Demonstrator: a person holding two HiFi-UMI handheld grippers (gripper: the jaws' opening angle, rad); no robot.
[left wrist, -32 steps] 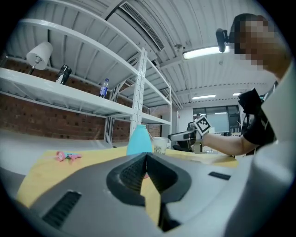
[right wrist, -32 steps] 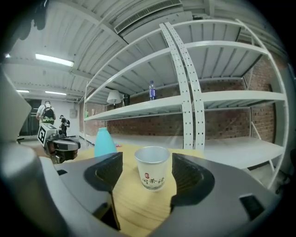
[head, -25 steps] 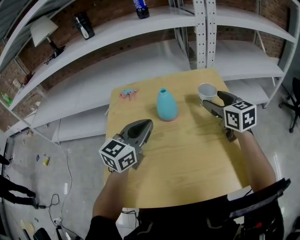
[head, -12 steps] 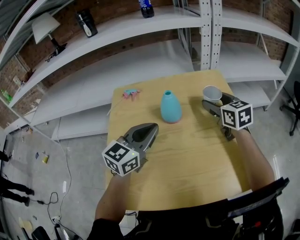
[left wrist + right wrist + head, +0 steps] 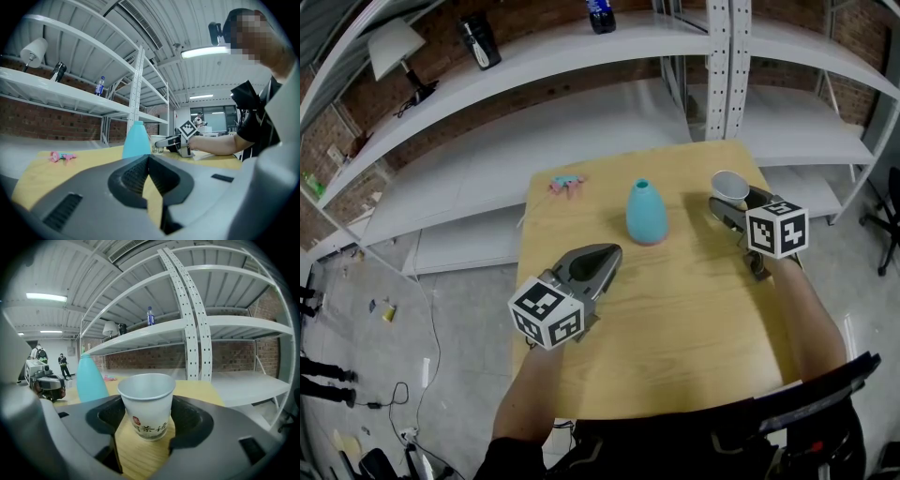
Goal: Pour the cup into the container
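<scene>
Clasping paper cup (image 5: pixel 146 397), right claw (image 5: pixel 148 420)

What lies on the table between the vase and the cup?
Nothing: only bare table separates the vase from the cup. The head view shows this stretch plainly.

Light: bright, even, from ceiling strip lamps (image 5: pixel 206 52).
Shadows: soft, faint on the bench (image 5: pixel 675 309).
Edges: fisheye bending, dark vignetted corners.
</scene>
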